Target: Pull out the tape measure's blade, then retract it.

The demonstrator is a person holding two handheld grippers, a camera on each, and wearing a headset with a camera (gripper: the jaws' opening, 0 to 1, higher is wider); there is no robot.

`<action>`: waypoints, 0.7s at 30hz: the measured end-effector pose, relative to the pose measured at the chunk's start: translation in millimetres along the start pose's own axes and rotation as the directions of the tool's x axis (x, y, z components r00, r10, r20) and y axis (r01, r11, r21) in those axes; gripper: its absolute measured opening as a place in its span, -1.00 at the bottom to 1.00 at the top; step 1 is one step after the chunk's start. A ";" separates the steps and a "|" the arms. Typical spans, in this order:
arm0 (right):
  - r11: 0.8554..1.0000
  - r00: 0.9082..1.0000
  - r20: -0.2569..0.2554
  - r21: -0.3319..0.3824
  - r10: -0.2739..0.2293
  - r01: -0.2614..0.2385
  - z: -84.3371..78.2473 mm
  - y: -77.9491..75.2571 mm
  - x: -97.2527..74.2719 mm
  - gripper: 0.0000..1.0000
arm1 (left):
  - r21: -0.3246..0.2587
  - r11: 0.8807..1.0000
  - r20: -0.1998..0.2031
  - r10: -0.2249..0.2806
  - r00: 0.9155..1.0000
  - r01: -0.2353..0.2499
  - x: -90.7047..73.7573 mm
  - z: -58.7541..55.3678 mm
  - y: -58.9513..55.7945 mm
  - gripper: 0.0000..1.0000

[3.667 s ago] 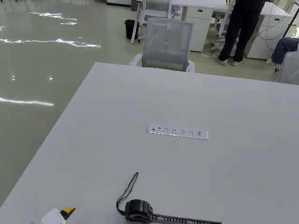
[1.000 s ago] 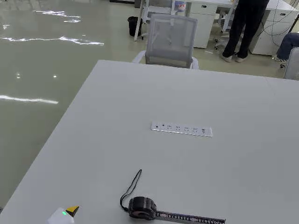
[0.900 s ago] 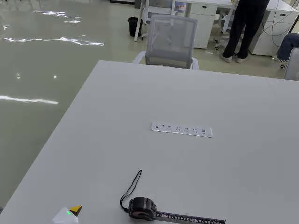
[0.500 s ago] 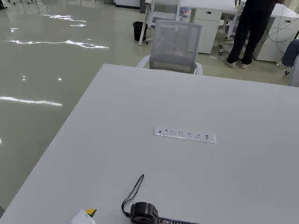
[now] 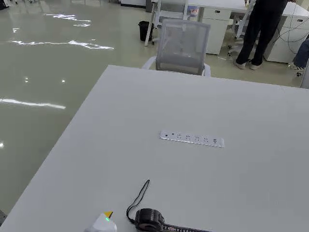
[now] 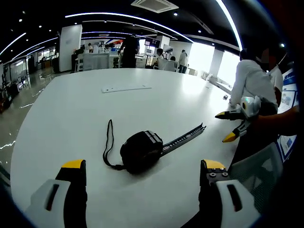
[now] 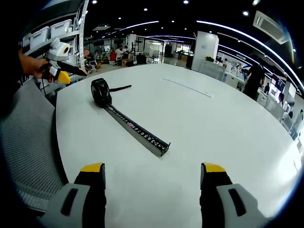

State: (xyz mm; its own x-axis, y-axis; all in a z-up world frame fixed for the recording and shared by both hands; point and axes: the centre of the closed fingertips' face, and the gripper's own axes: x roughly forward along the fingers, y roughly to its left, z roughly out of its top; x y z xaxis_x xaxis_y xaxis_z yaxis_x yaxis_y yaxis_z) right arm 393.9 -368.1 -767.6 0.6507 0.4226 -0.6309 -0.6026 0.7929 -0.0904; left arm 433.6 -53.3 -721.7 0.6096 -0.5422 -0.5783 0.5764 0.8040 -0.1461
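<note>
Black round-cased tape measure [image 5: 149, 220] lies on the white worktop [image 5: 193, 96] at its near edge, with a thin black wrist cord [image 5: 137, 198] looped off to its left. The dark graduated steel blade [image 7: 135, 127] is out and flat on the worktop, its hook end free and well apart from either tool.

Change over the last seconds: the white, yellow-tipped left hand-held gripper [image 5: 105, 218] has crept rightward along the near edge. The gap to the case is clearly smaller now, but they do not touch. Case and blade have not shifted, and the length drawn out looks the same.

In its own view the left hand-held gripper has its jaws spread wide and empty, the case straight ahead. The right hand-held gripper [image 7: 153, 167] is also wide and empty, looking up the blade from beyond the hook end.

Reading: the pull-out looks done. The approach suggests a grab on the case for retraction, which has not yet begun.
</note>
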 end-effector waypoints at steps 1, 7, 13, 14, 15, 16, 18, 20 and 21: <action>1.000 1.000 -0.004 -0.005 0.001 -0.001 -0.5 -0.7 1.1 0.66 | -0.003 1.000 0.002 0.002 1.000 -0.002 1.6 1.0 -0.8 0.98; 0.999 1.000 -0.020 -0.029 0.014 -0.015 -1.0 -4.1 8.2 0.60 | -0.006 1.000 -0.003 0.000 1.000 0.000 9.1 1.8 -9.9 0.98; 0.997 0.998 -0.036 -0.052 0.055 -0.057 2.7 -6.0 19.3 0.55 | 0.007 1.000 -0.002 0.005 1.000 -0.005 16.3 2.3 -17.7 0.98; 0.997 0.997 -0.039 -0.055 0.059 -0.061 3.4 -6.7 20.7 0.53 | 0.002 1.000 0.000 0.007 1.000 -0.007 17.4 2.9 -18.2 0.98; 0.996 0.997 -0.043 -0.059 0.066 -0.068 4.2 -7.6 22.5 0.53 | -0.023 1.000 0.006 0.004 1.000 -0.004 18.8 4.7 -19.8 0.98; 0.995 0.996 -0.045 -0.063 0.073 -0.075 4.5 -7.8 23.8 0.51 | -0.033 0.999 0.012 0.006 1.000 -0.005 19.8 6.3 -20.4 0.98; 0.993 0.995 -0.054 -0.073 0.084 -0.088 3.4 -10.0 27.9 0.47 | -0.033 0.999 0.018 0.020 1.000 -0.019 22.5 9.4 -21.1 0.98; 0.992 0.994 -0.062 -0.078 0.095 -0.100 2.0 -11.7 30.9 0.43 | -0.023 0.999 0.028 0.031 0.999 -0.031 24.9 12.2 -21.0 0.98; 0.991 0.992 -0.067 -0.080 0.103 -0.109 2.5 -12.1 32.4 0.41 | -0.021 0.999 0.032 0.035 0.999 -0.034 26.8 13.5 -21.4 0.98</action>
State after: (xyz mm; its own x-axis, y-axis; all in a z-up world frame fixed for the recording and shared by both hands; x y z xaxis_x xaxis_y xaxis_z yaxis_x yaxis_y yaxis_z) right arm 423.5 -362.9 -785.0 0.5527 0.4721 -0.6868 -0.7049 0.7045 -0.0830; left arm 444.9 -88.3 -723.2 0.6464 -0.5215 -0.5569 0.5439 0.8269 -0.1430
